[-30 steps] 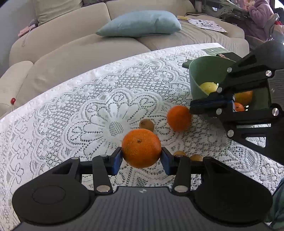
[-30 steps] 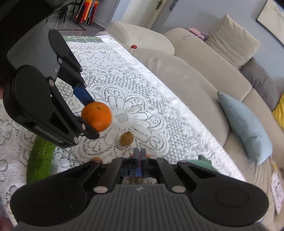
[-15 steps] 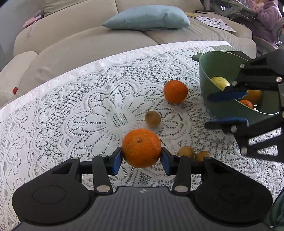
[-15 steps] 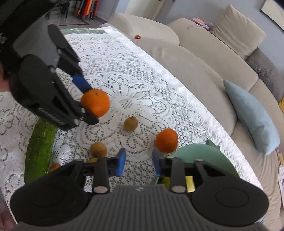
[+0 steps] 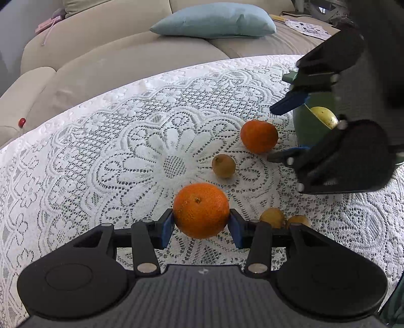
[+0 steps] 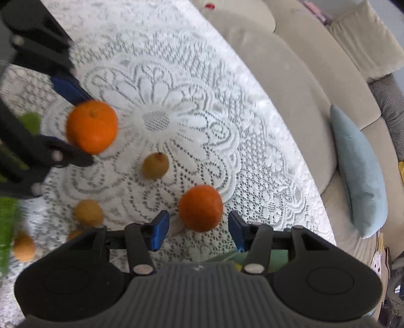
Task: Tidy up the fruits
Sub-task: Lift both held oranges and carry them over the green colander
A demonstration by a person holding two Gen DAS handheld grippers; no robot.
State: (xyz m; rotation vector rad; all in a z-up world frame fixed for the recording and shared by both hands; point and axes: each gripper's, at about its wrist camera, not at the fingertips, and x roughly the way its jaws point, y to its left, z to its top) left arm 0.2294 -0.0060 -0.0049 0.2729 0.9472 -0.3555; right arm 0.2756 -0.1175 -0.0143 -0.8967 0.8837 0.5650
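Note:
My left gripper (image 5: 201, 225) is shut on an orange (image 5: 201, 210) and holds it above the lace cloth; it also shows in the right wrist view (image 6: 92, 126). A second orange (image 5: 258, 136) lies on the cloth beside the green bowl (image 5: 306, 126), which holds a yellow fruit (image 5: 324, 117). My right gripper (image 6: 199, 230) is open, its blue pads either side of this second orange (image 6: 201, 207) without touching. It appears at the right of the left wrist view (image 5: 282, 132). A small brown fruit (image 5: 223, 166) lies between the oranges.
Two more small brown fruits (image 5: 272, 217) lie near the front right. A green cucumber (image 6: 10, 222) lies at the table's left in the right wrist view. A beige sofa (image 5: 113, 50) with a blue cushion (image 5: 214, 22) runs behind the table.
My right gripper has opened and moved away from the bowl down toward the loose orange. My left gripper keeps its orange and has risen slightly.

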